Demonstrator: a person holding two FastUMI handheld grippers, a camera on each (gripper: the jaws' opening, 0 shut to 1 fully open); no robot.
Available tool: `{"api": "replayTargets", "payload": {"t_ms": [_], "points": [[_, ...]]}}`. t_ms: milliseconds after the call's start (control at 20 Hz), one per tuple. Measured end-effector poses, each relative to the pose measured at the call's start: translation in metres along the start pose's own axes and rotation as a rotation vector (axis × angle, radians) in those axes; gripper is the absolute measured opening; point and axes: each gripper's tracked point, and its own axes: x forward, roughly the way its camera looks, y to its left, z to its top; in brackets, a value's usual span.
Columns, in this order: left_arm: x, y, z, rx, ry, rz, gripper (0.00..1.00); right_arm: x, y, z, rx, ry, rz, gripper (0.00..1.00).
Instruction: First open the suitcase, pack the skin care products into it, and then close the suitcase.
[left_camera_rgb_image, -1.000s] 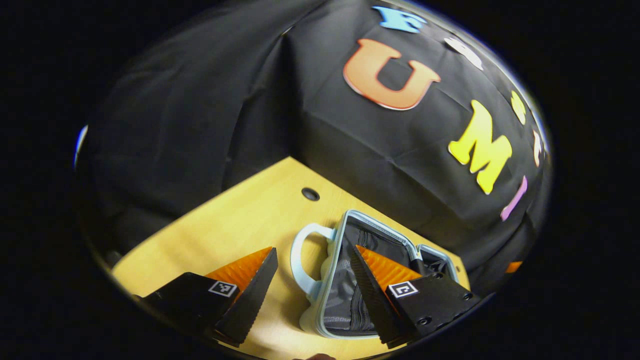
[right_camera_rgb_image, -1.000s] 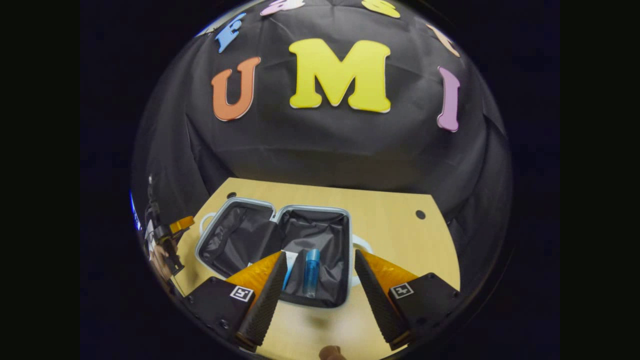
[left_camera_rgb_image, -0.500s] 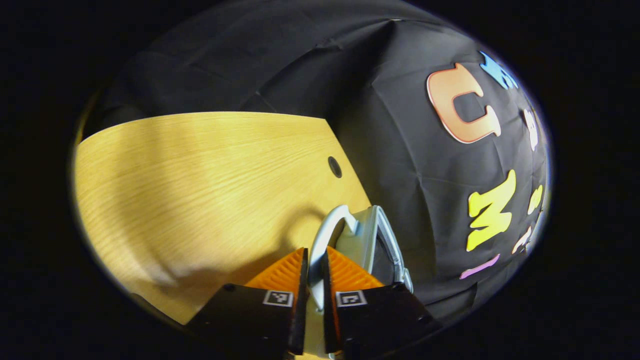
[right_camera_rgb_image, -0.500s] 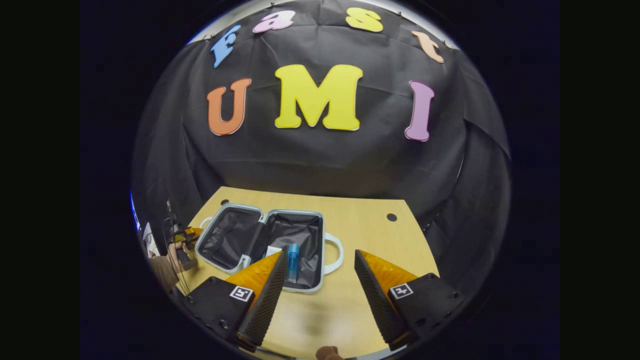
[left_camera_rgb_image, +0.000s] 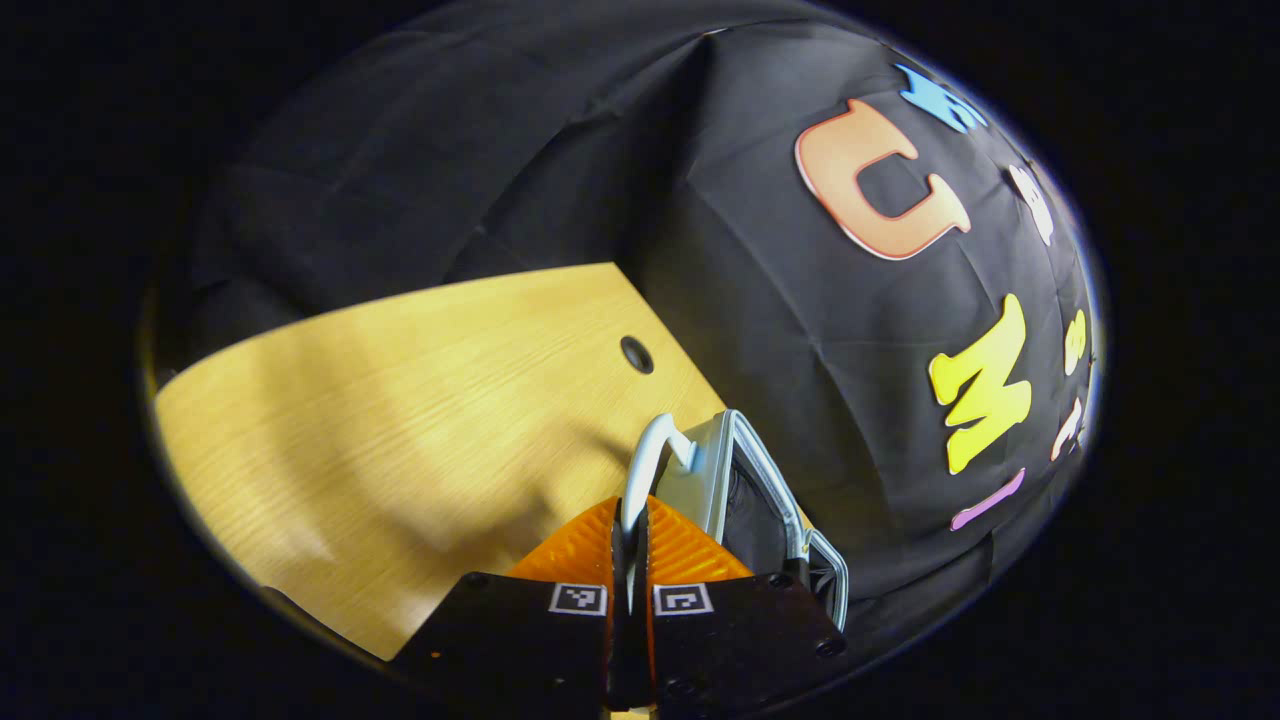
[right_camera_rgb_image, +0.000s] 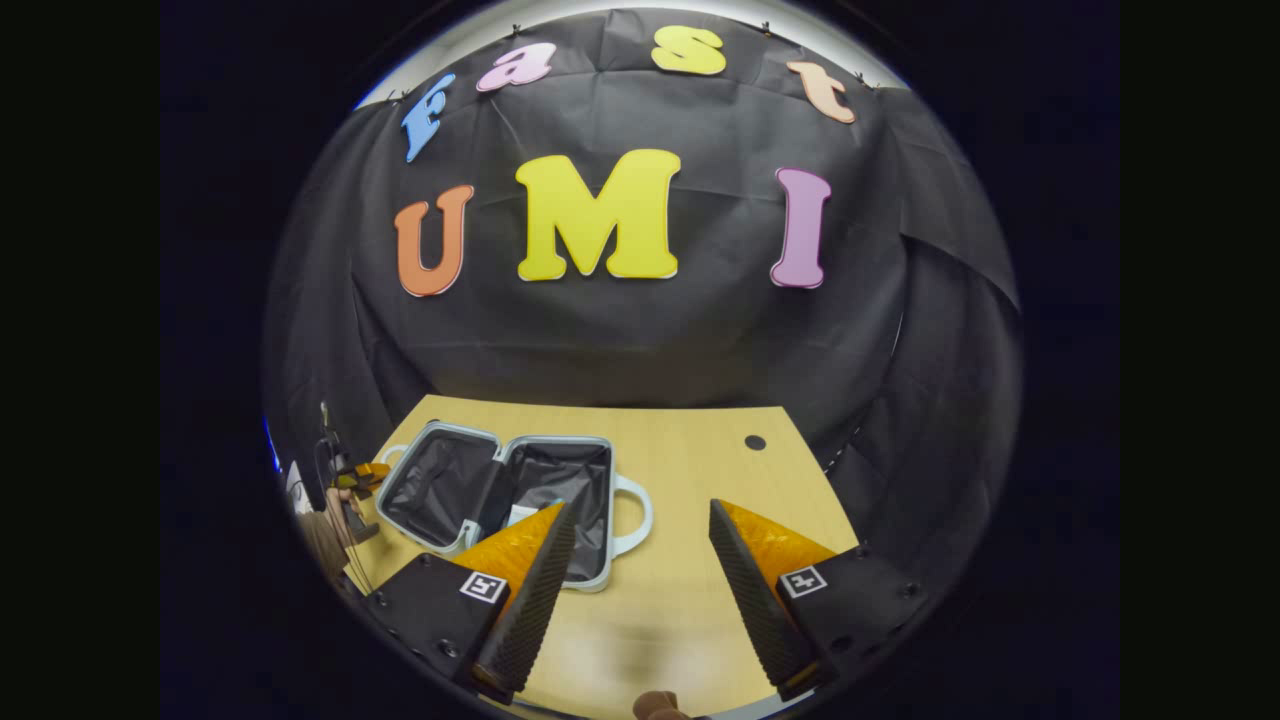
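The pale blue suitcase (right_camera_rgb_image: 470, 530) lies open on the wooden table (right_camera_rgb_image: 690, 470), its dark lining showing in both halves. A white skin care item (right_camera_rgb_image: 520, 516) peeks out in the right half, beside my right gripper's left finger. My left gripper (left_camera_rgb_image: 630, 508) is shut on the left half's pale handle (left_camera_rgb_image: 650, 452), with that half's rim (left_camera_rgb_image: 757, 472) just to the right. In the right gripper view the left gripper (right_camera_rgb_image: 356, 472) and a hand sit at the suitcase's left end. My right gripper (right_camera_rgb_image: 640, 508) hangs open, back from the suitcase and holding nothing.
The table has a round cable hole (left_camera_rgb_image: 637, 354) near its back edge, and another hole (right_camera_rgb_image: 755, 442) shows at the back right. Black cloth walls stand close behind and beside the table. Bare wood (left_camera_rgb_image: 400, 400) lies left of the suitcase.
My left gripper went from open around the handle to shut on it and has stayed shut. My right gripper drew back from the suitcase, and its finger now hides the blue bottle.
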Motion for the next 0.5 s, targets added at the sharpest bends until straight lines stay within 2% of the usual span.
{"api": "replayTargets", "payload": {"t_ms": [350,500], "points": [[-0.044,-0.112,0.026,0.306,-0.143,0.010,0.03,-0.031,-0.034,0.034,-0.040,-0.157,0.022,0.78],[-0.064,-0.163,0.021,0.499,-0.197,0.045,0.03,-0.038,-0.048,0.033,-0.059,-0.190,0.065,0.80]]}}
